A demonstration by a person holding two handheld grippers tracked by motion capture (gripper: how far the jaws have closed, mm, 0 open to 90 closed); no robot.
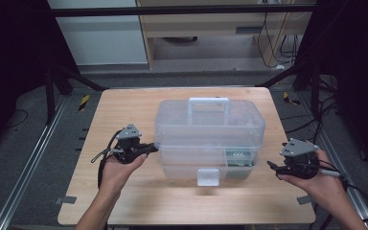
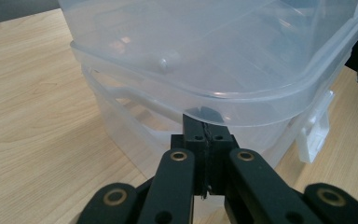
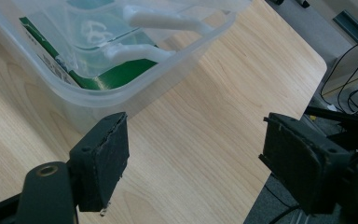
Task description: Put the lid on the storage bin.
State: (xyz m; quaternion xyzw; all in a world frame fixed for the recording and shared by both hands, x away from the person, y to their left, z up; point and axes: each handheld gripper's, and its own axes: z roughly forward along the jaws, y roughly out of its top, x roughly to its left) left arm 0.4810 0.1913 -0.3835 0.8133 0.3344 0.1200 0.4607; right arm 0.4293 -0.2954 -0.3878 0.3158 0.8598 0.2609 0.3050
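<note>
One big wooden table [image 1: 124,201] holds a see-through plastic box [image 1: 210,143] in its middle. The box lid [image 1: 210,122] sits a little raised, and its white latch [image 1: 207,177] hangs loose at the front. Inside, a green packet [image 3: 116,74] and a clear tray lie near the right end. The left gripper [image 1: 154,147] has its jaws pressed together, with the tips tucked under the lid's rim at the left corner. The right gripper [image 1: 271,166] is spread wide, holds nothing and waits beside the box. I think the lid could slip off those thin tips and drop shut, because just one corner is propped.
</note>
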